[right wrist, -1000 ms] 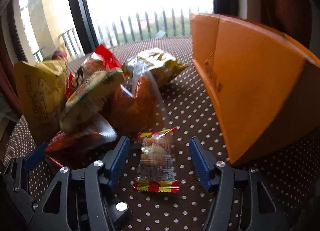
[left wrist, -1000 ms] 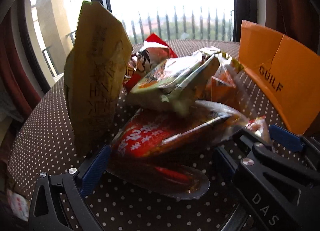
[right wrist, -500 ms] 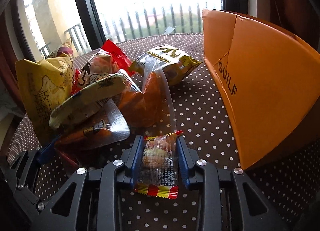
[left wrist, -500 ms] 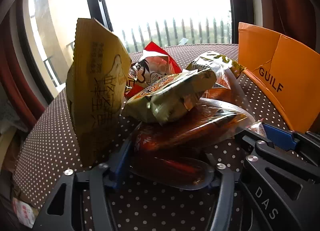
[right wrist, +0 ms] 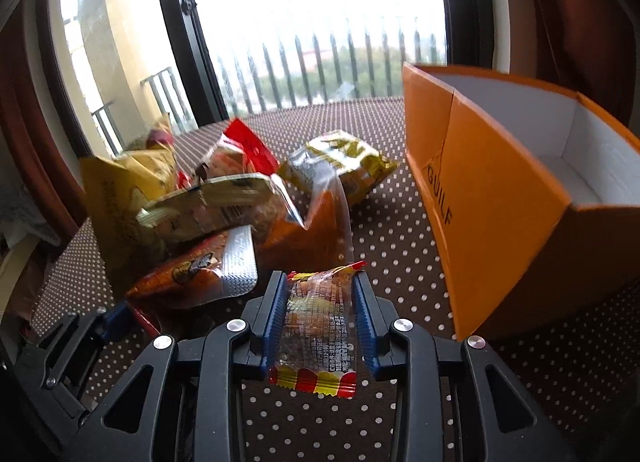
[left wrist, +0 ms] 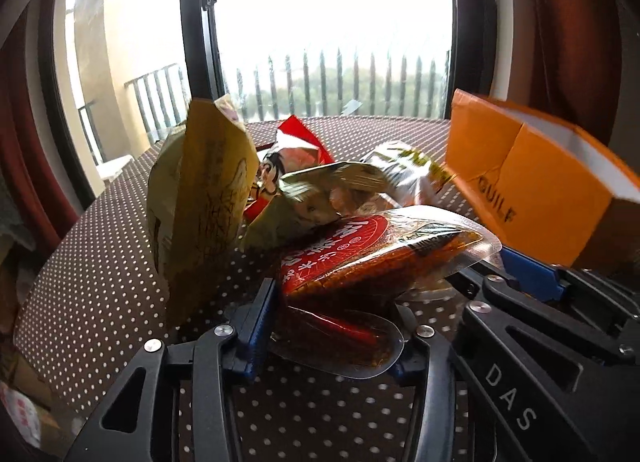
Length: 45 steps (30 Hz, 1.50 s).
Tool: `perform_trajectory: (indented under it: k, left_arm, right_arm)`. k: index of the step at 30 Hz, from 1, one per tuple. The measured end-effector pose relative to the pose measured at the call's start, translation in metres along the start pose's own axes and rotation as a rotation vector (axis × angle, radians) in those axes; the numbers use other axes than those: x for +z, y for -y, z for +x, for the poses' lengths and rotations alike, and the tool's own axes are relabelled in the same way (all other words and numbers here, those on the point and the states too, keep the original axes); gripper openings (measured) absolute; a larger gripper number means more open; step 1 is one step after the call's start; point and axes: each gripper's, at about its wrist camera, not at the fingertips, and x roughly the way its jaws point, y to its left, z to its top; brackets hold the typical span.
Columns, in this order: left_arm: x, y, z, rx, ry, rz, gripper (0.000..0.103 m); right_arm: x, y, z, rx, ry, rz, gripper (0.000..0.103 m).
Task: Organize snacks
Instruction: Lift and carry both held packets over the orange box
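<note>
My left gripper is shut on a red and clear sealed snack pack and holds it lifted off the dotted table. My right gripper is shut on a small clear candy wrapper with red-yellow ends, also lifted. An open orange box marked GUILF stands to the right, its white inside empty; it also shows in the left wrist view. The snack pile lies left of the box.
A tall yellow bag stands upright at the left of the pile. A yellow-silver bag lies behind. The round brown dotted table ends at a window with railings. The right gripper's body sits close at the left gripper's right.
Both grippers closed from open onto their snacks, then lifted them off the table. The views rose, so the box's open top now shows.
</note>
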Motion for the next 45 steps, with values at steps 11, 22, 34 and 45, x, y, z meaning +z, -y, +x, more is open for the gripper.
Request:
perform_trajectory:
  k: [11, 22, 34, 45]
  left_arm:
    - [0.025, 0.012, -0.045, -0.059, 0.073, -0.025, 0.044]
    - [0.065, 0.025, -0.079, -0.099, 0.154, -0.028, 0.044]
    - [0.105, 0.037, -0.102, -0.137, 0.222, -0.006, 0.044]
    - [0.125, 0.058, -0.071, -0.189, 0.226, 0.022, 0.044]
  right_arm:
    - [0.023, 0.005, -0.042, 0.026, 0.102, -0.008, 0.037]
    - [0.052, 0.011, -0.078, 0.032, 0.198, -0.007, 0.037]
    - [0.085, 0.016, -0.103, 0.010, 0.289, -0.017, 0.037]
    - [0.100, 0.042, -0.103, -0.026, 0.315, 0.020, 0.037]
